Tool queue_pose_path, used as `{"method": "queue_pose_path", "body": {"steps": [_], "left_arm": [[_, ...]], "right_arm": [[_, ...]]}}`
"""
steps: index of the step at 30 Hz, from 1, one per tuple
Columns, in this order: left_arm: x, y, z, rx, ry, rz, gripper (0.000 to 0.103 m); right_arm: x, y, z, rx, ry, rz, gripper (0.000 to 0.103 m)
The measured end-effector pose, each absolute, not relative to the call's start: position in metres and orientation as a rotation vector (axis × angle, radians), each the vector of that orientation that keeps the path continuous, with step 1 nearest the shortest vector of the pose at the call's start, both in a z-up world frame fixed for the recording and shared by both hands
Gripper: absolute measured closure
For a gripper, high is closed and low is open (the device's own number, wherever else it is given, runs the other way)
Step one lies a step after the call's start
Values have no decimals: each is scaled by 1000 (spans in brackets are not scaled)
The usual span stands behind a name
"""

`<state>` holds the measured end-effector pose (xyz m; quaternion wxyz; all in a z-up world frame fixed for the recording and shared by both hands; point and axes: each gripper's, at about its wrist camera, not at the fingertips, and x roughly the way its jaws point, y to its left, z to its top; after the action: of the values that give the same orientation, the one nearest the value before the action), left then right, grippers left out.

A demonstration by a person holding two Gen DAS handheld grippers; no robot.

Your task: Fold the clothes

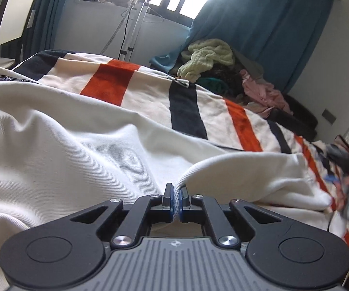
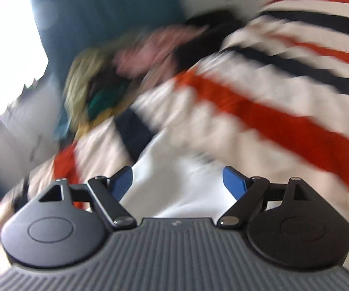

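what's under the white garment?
The white garment lies on a striped blanket, cream with orange and navy bands, visible past its edges. What is beneath the garment's middle is covered.

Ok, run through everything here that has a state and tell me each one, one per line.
left gripper: shut, pinching a fold of the white garment
right gripper: open, nothing between its pads
white garment: rumpled on the bed, not yet folded
striped blanket: spread over the bed
clothes pile: heaped, unfolded, at the bed's far end
curtain: drawn partly aside
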<state>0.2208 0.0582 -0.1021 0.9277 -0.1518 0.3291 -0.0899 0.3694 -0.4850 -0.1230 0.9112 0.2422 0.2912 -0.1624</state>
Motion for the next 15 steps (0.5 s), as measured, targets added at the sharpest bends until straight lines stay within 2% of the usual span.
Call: {"method": "queue_pose_path", "body": {"steps": [2,5,10,13,14,15], "left_arm": [[223,58,-105,-313,677,-187,99],[229,58,-110,-311,681,-197,99],[242,63,-118,-352,680,-218,99],[248,68,-120,-378,677,-221,99],[249,70,-121,-387,677,-223,99],[250,71,-121,-395,677,-225,99]], "right_arm": [[419,-466,-126,466,715,-306,21],[474,-447,-136,422,781,-353,21],[511,-445,-152,364,854,-510,22],[518,-456,-159,390,867,-574,38],[521,-459,-162,398,871,-595,56],[523,-461,-163,395,876,-602,71]]}}
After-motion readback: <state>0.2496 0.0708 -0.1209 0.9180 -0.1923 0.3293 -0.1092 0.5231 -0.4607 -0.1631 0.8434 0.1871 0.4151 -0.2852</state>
